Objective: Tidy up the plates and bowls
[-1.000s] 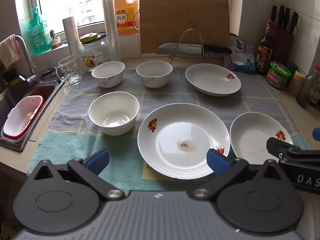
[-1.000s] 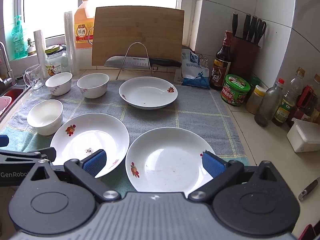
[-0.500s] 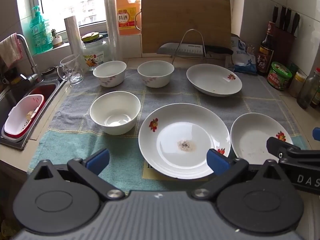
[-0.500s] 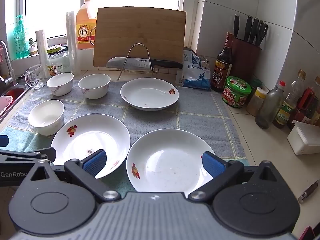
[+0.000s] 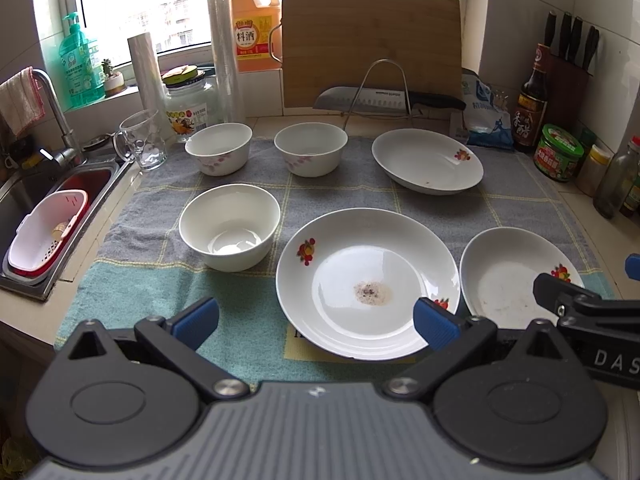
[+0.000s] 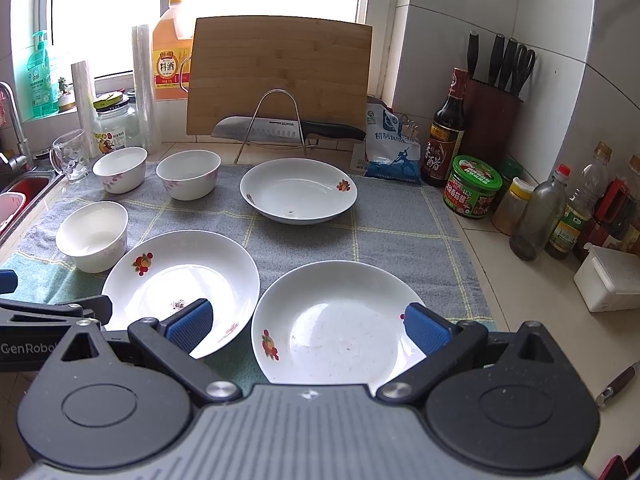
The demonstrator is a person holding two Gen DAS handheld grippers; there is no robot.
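Observation:
Three white bowls and three white flowered plates lie on a grey-green towel (image 5: 352,196). The near bowl (image 5: 229,232) is left of the large soiled plate (image 5: 366,282). Two bowls (image 5: 218,154) (image 5: 310,154) and a deep plate (image 5: 427,166) stand at the back. A third plate (image 5: 508,276) lies front right, and it also shows in the right wrist view (image 6: 332,322). My left gripper (image 5: 316,320) is open and empty above the towel's front edge. My right gripper (image 6: 306,324) is open and empty over the front right plate.
A sink (image 5: 48,200) with a pink-white basket is at the left. A glass mug (image 5: 140,146), jar, oil bottle, cutting board (image 5: 370,46) and a knife on a rack line the back. Sauce bottles, jars (image 6: 472,186) and a white box (image 6: 610,278) crowd the right counter.
Both grippers have shifted slightly, and the view has drifted a little. Nothing was taken hold of or moved on the towel.

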